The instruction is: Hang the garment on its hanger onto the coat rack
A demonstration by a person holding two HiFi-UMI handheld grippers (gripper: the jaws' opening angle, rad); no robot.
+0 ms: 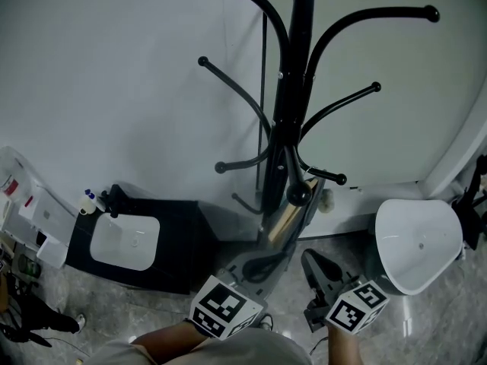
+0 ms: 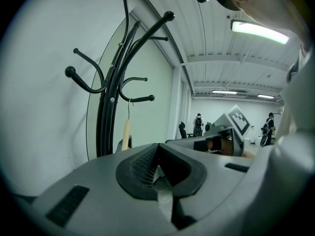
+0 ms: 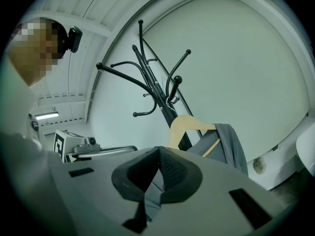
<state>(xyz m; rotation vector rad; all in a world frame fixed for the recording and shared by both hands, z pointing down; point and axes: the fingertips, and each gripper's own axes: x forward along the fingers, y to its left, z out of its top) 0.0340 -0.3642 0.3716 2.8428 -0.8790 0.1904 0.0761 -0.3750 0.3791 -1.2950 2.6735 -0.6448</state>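
Hanging on the coat rack (image 1: 293, 90) at 12 o'clock: garment (image 3: 231, 144) on hanger (image 3: 189, 124); left claw (image 2: 157, 149), right claw (image 3: 158, 151) both pressed together.

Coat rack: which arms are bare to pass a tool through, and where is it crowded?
Bare: the long upper-right arm, the right arm below it and the upper-left arm, with open wall between them. Crowded: low by the pole, where the wooden hanger and grey garment hang.

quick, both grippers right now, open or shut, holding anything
left gripper: jaws closed, nothing held
right gripper: jaws closed, nothing clearly held
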